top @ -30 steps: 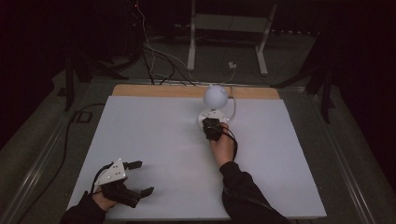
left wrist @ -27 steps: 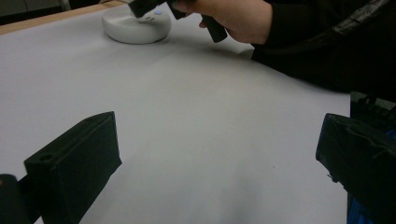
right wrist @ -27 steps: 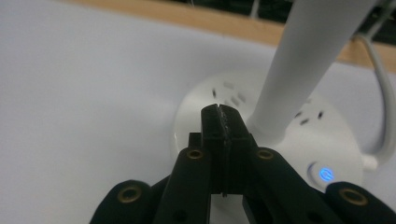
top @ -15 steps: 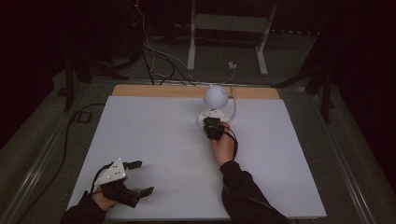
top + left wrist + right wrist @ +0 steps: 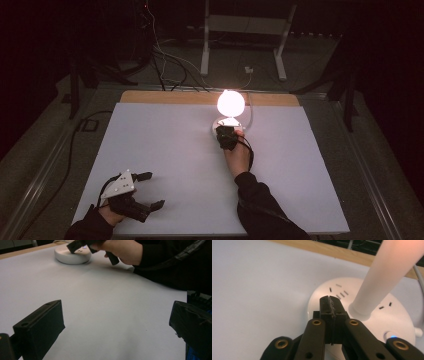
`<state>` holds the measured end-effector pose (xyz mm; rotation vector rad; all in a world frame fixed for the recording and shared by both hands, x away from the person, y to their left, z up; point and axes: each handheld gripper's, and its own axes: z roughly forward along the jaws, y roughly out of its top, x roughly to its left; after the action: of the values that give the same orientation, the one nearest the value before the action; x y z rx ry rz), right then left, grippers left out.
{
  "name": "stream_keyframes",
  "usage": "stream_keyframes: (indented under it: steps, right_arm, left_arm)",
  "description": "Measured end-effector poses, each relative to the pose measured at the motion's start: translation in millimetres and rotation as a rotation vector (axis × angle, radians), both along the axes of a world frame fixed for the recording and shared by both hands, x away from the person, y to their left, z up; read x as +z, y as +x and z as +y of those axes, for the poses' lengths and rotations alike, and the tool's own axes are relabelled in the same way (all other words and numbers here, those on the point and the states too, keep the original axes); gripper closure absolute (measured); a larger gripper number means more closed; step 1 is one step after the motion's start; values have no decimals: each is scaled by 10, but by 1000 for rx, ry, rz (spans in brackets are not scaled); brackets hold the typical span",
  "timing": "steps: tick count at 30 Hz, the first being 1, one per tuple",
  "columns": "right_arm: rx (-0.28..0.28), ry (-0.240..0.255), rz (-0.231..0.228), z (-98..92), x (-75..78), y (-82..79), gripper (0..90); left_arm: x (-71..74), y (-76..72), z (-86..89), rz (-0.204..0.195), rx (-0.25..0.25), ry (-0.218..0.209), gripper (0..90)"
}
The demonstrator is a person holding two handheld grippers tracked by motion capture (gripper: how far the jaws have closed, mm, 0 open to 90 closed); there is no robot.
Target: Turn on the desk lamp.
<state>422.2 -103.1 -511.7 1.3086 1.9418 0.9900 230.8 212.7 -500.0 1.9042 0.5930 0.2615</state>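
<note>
The lamp [image 5: 230,107] stands lit at upper centre of the high view, on the table [image 5: 165,150]. The right gripper [image 5: 226,136], jaws shut on nothing, has its tips on the lamp's base [image 5: 329,293], just left of the stem [image 5: 382,277]. The right hand [image 5: 239,156] reaches straight up-frame. The left gripper [image 5: 150,190] rests wide open, empty, at lower left, well apart.
</note>
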Motion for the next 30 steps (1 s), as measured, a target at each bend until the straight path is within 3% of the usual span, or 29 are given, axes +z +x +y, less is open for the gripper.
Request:
stream_keyframes:
  steps: [3,5,11,19,23,25,30]
  right_arm:
    - [23,52,-35,-30,128,-73,864]
    - [69,64,-53,-34,195,-115,736]
    - [141,96,-55,-78,303,-201,512]
    - [214,117,20,-99,363,-288,180]
    - [337,112,51,-137,392,-364,2]
    - [392,121,77,-164,410,-397,0]
    - [429,127,63,-204,481,-465,0]
  left_arm:
    - [3,1,1,-3,-3,-3,3]
    - [-4,8,-3,1,-3,-1,3]
    - [-3,6,-6,1,-3,0,3]
    - [-4,8,-6,0,-1,3,3]
    - [-3,7,-7,0,-1,3,3]
    - [-2,7,-8,0,-1,3,3]
    - [-4,9,-8,0,2,2,3]
